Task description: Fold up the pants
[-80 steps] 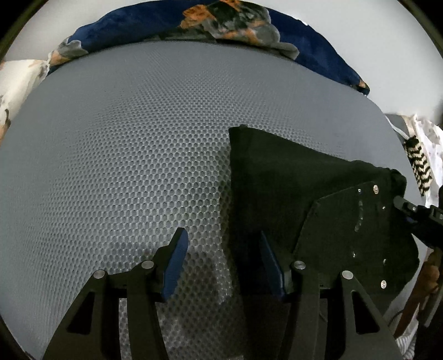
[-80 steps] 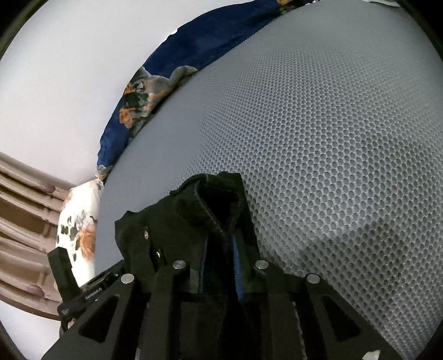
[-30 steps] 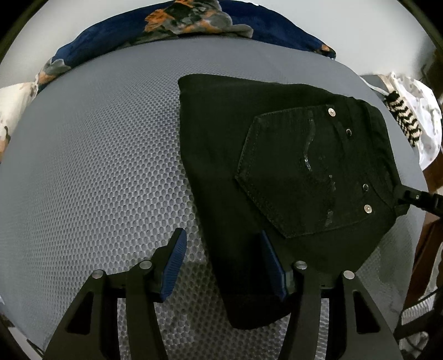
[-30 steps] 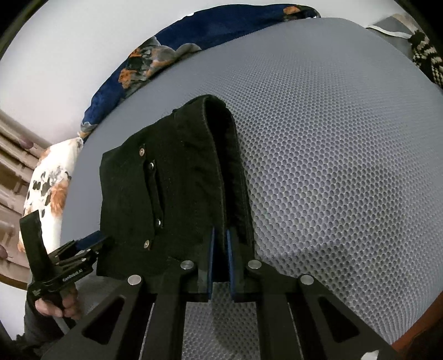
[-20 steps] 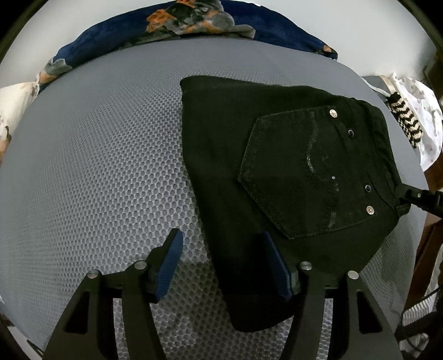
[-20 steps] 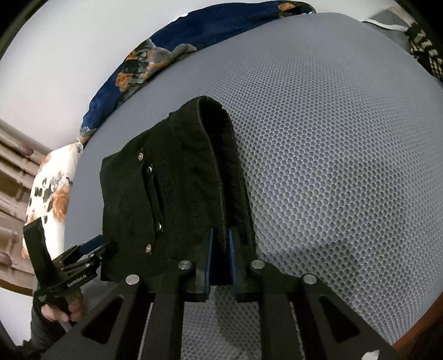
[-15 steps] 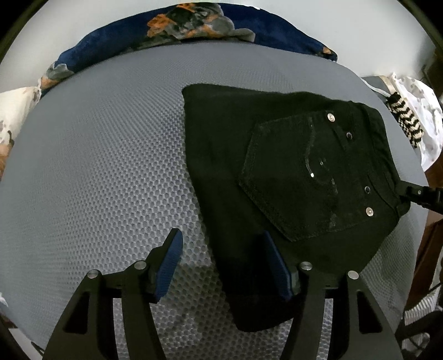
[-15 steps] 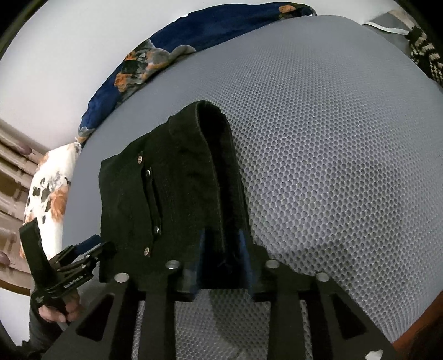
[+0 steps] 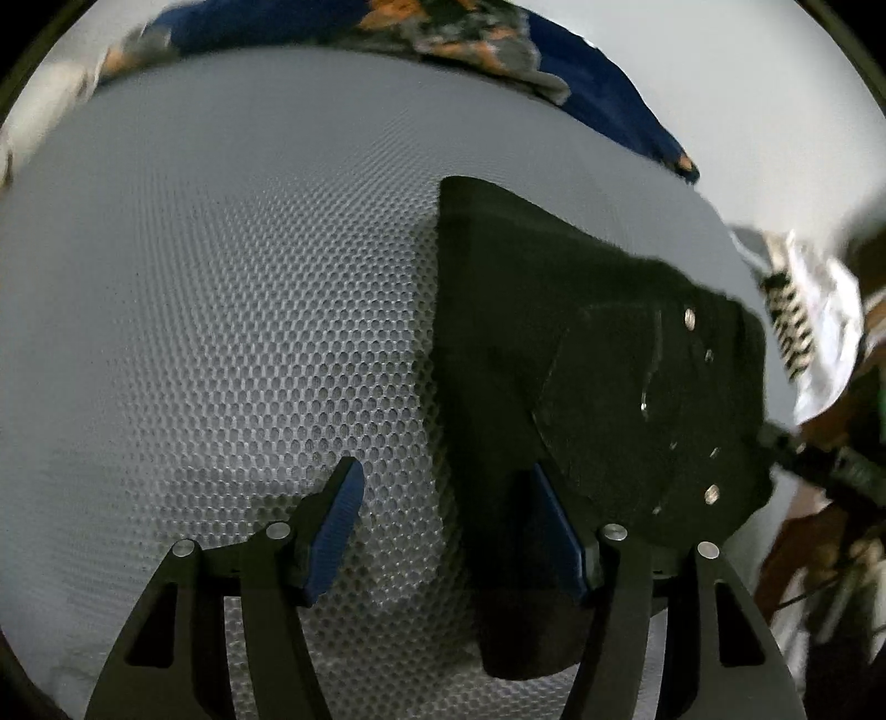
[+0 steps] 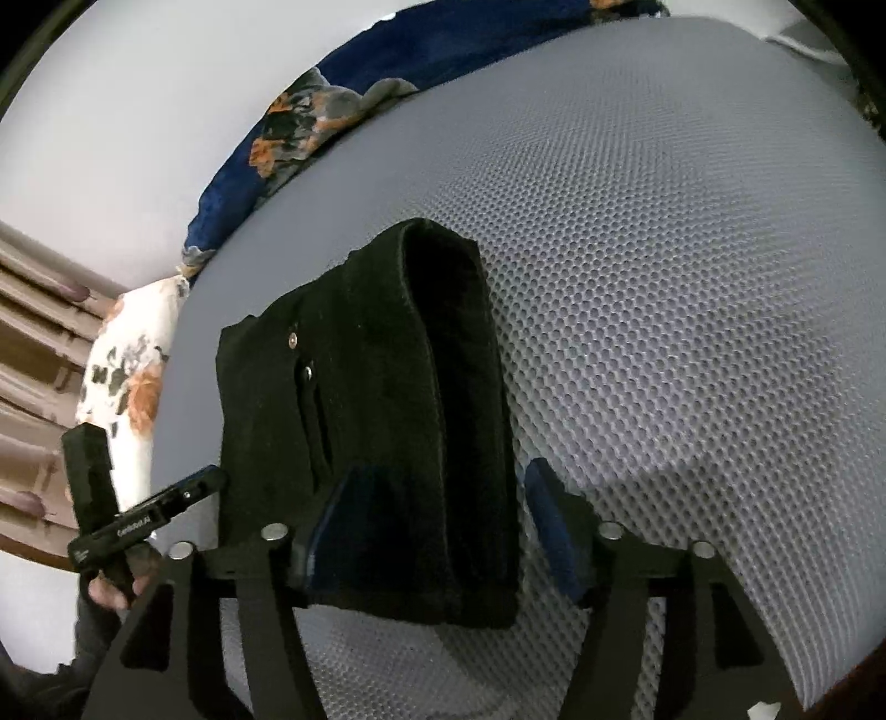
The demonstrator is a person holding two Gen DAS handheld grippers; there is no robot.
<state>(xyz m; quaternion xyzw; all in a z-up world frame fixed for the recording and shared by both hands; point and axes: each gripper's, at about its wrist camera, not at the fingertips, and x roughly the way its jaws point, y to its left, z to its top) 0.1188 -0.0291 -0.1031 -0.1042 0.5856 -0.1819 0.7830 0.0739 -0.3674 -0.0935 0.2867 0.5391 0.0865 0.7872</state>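
Note:
The black pants (image 9: 598, 387) lie folded on the grey honeycomb mesh surface (image 9: 221, 310), back pocket with rivets facing up. My left gripper (image 9: 443, 482) is open just above the mesh at the pants' left edge. Its right finger (image 9: 545, 515) overlaps the cloth and its left finger stands over bare mesh. In the right wrist view the pants (image 10: 376, 387) show their thick folded edge running between the fingers of my right gripper (image 10: 443, 487). Its jaws are opening, and the right pad (image 10: 545, 509) stands clear of the cloth. The left gripper (image 10: 144, 515) shows at the pants' far corner.
A dark blue floral blanket (image 9: 498, 50) lies along the back edge of the mesh. A white floral pillow (image 10: 122, 376) sits at the left corner. White cloth with a black zigzag trim (image 9: 792, 327) lies at the right. Wooden furniture (image 10: 33, 332) stands behind.
My right gripper's jaws have come apart from the pants' folded edge, which they pinched a second ago. My left gripper has shifted and rolled, so the pants sit further right in its view.

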